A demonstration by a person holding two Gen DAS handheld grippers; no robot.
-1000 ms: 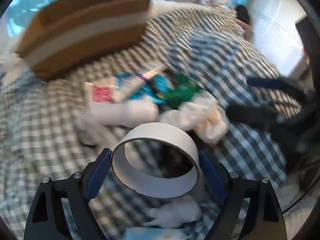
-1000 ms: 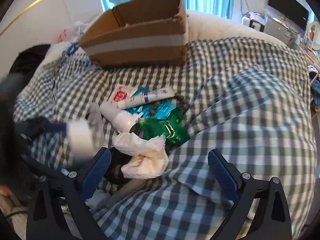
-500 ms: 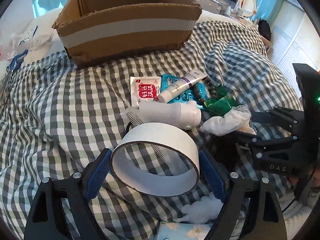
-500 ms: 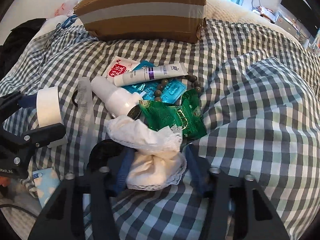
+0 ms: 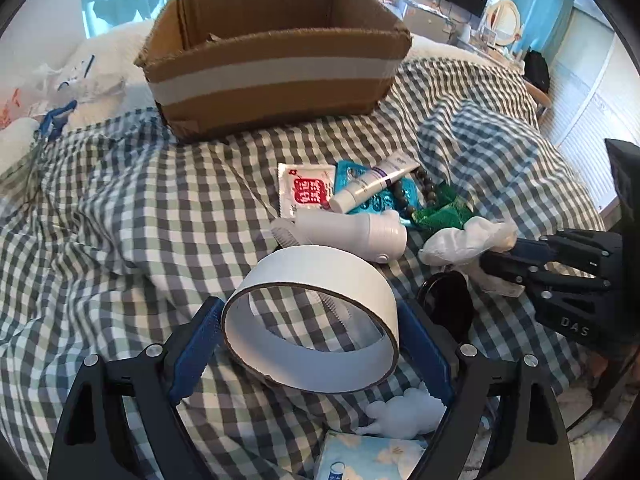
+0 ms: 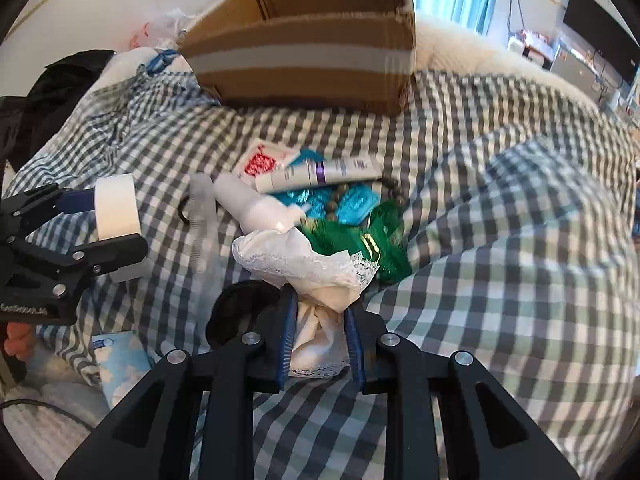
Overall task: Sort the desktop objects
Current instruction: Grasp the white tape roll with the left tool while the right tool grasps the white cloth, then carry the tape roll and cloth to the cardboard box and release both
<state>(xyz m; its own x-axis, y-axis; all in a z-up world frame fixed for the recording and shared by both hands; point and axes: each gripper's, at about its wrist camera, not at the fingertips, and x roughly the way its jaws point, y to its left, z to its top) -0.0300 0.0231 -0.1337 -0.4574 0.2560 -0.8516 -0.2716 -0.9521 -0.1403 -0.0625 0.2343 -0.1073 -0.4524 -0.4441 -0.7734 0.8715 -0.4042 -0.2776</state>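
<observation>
The left gripper [image 5: 312, 332] squeezes a big white tape roll [image 5: 316, 316] between its two blue pads and holds it up above the checked blanket [image 5: 120, 220]. The roll's open hole faces the camera, and you can see the blanket through it. The right gripper [image 6: 320, 332] is pressed in on a white lacy cloth [image 6: 316, 276] and pinches the bunched lower part, while the top of the cloth puffs out above the pads. A pile of small things lies on the blanket just past the cloth. There is a white bottle [image 5: 352, 232] on its side, a white tube [image 5: 372, 186] with a purple stripe, a red and white packet [image 5: 306, 190], blue packets [image 6: 356, 204], a string of dark beads [image 5: 416, 196] and a shiny green packet [image 6: 368, 240]. A see-through comb [image 6: 200, 224] lies beside the bottle. A round black thing [image 5: 448, 304] sits on the blanket, close to the cloth. Behind the pile, farther back on the bed, stands an open cardboard box [image 5: 276, 60] with a pale band of tape across its front. A light blue tissue pack [image 5: 368, 458] and a small white toy [image 5: 404, 412] lie under the left gripper.
</observation>
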